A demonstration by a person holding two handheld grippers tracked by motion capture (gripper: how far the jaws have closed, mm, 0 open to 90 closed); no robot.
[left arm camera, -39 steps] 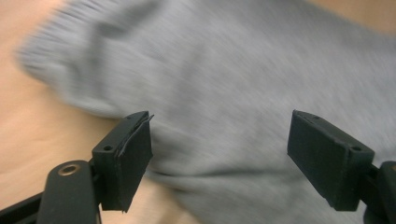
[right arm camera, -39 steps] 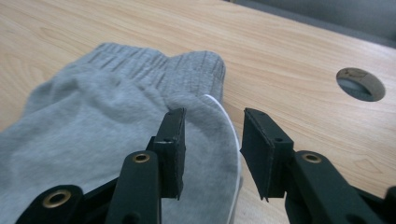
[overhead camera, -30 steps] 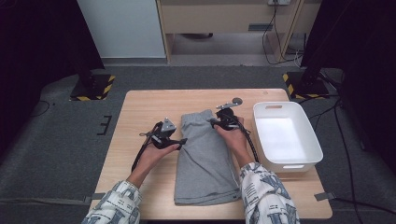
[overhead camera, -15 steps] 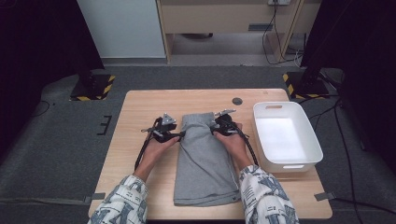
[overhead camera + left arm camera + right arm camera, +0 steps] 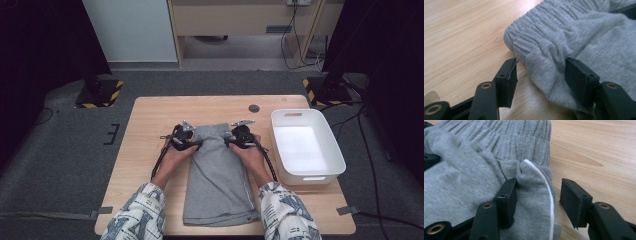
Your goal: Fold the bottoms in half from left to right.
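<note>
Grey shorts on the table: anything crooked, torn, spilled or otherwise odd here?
Nothing is damaged or spilled. The grey shorts lie folded lengthwise and fairly straight on the wooden table. Only the waistband is bunched where the left gripper and right gripper straddle its corners. The white bin sits square.

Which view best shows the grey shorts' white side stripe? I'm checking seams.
The right gripper view: the white side stripe curves down the folded edge of the grey shorts. The high view shows them whole, stripe indistinct; the left gripper view shows elastic waistband.

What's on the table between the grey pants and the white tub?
Nothing: in the high view, bare table separates the pants from the tub.
</note>
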